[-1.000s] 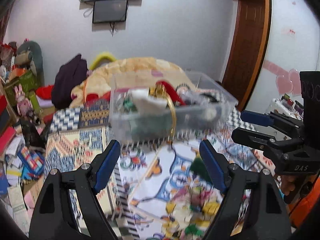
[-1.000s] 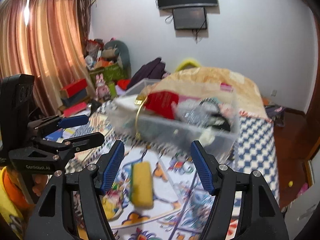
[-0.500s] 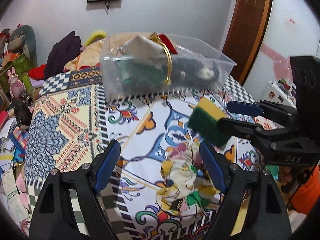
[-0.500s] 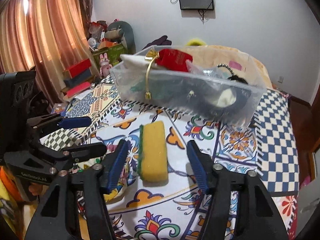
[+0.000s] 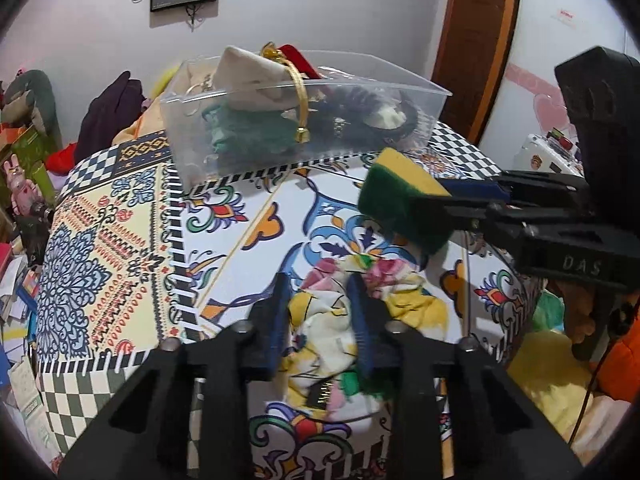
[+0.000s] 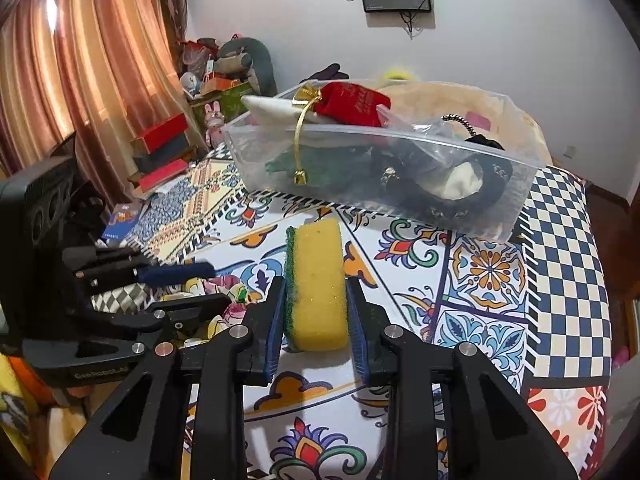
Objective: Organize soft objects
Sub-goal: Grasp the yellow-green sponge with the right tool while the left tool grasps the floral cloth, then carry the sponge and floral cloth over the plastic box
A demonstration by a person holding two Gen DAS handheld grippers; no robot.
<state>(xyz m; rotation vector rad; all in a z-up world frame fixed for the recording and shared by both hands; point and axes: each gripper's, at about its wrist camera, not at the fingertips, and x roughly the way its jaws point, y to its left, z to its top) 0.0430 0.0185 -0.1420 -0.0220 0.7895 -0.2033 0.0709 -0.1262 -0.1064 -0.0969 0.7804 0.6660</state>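
My right gripper (image 6: 316,300) is shut on a yellow sponge with a green scrub side (image 6: 316,280), on the patterned bedcover; it also shows from the left wrist view (image 5: 400,200). My left gripper (image 5: 320,304) is shut on a crumpled floral cloth (image 5: 340,336) lying on the cover, and it shows in the right wrist view (image 6: 176,276) to the sponge's left. A clear plastic bin (image 5: 304,120) holding soft items, with a red pouch (image 6: 352,104) on top, stands farther back.
The bedcover (image 6: 500,280) drops off at its checkered edges. Clutter of boxes and toys (image 6: 168,148) lies to the left by the curtain. A wooden door (image 5: 476,40) is at the right rear.
Both grippers have moved down and forward and closed: the right one onto the sponge, the left one onto the floral cloth. The bin has stayed in place.
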